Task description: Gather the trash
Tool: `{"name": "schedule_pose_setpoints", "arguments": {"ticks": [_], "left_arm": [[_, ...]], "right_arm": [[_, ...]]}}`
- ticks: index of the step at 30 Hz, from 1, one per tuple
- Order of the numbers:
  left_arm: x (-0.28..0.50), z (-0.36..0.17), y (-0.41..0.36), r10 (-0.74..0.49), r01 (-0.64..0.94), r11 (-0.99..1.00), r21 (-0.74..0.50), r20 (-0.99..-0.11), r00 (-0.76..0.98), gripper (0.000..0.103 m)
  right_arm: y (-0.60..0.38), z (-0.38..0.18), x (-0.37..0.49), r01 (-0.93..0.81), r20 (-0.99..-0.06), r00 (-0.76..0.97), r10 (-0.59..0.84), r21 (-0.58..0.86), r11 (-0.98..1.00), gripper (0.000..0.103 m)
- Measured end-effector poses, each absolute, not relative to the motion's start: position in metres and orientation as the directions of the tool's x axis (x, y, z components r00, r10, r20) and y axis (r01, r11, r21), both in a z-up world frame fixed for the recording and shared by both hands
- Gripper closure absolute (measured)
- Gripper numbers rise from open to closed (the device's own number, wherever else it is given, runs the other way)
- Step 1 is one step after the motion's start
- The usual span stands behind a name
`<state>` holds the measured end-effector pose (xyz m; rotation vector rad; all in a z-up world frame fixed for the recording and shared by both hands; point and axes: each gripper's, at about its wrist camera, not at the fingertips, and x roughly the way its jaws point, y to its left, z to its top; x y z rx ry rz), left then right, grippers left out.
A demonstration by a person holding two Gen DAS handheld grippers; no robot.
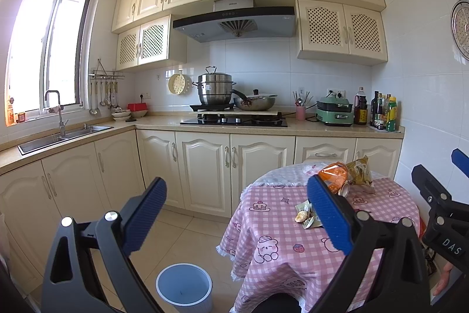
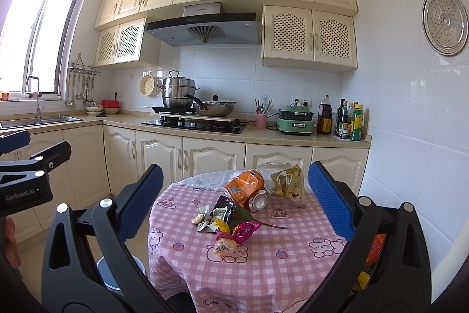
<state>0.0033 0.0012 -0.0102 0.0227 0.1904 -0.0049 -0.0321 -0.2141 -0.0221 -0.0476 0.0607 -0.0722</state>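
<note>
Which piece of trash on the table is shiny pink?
The pink foil wrapper near the front of the trash pile on the table. The orange can and the yellow-green snack bag lie farther back.

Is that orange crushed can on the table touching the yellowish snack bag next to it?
Cannot tell. In the right wrist view the orange can and the snack bag sit side by side with edges meeting, but one may merely overlap the other.

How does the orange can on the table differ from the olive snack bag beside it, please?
The orange can lies on its side with its silver end towards the camera, while the olive snack bag slumps crumpled and torn open. The can is rigid and rounded; the bag is flat, creased film. The can is bright orange; the bag is dull olive-gold. Both sit at the far side of the pink checked tablecloth, untouched by either gripper.
</note>
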Motion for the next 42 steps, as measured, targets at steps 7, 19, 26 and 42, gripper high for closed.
{"name": "schedule_pose_setpoints", "arguments": {"ticks": [7, 19, 26, 42], "left_arm": [[0.0032, -0.0096, 0.0013, -0.003, 0.007, 1.000, 0.022, -0.190, 0.982, 0.008], [0.0042, -0.0112, 0.0015, -0.002, 0.007, 1.000, 0.023, -0.189, 0.982, 0.008], [0.0042, -0.0108, 0.0017, -0.002, 0.007, 1.000, 0.023, -0.190, 0.982, 0.008], [0.0040, -0.0132, -0.0006, -0.003, 0.008, 1.000, 0.023, -0.190, 0.982, 0.008]], "right_arm": [[-0.2138, -0.0211, -0.0322, 0.072, -0.060, 0.995, -0.075, -0.050, 0.996, 0.006], [-0.2134, -0.0264, -0.0298, 0.069, -0.064, 0.995, -0.072, -0.052, 0.996, 0.006], [-0.2131, -0.0280, -0.0278, 0.067, -0.066, 0.995, -0.070, -0.051, 0.996, 0.006], [-0.2117, -0.0298, -0.0274, 0.068, -0.070, 0.995, -0.072, -0.052, 0.996, 0.006]]}}
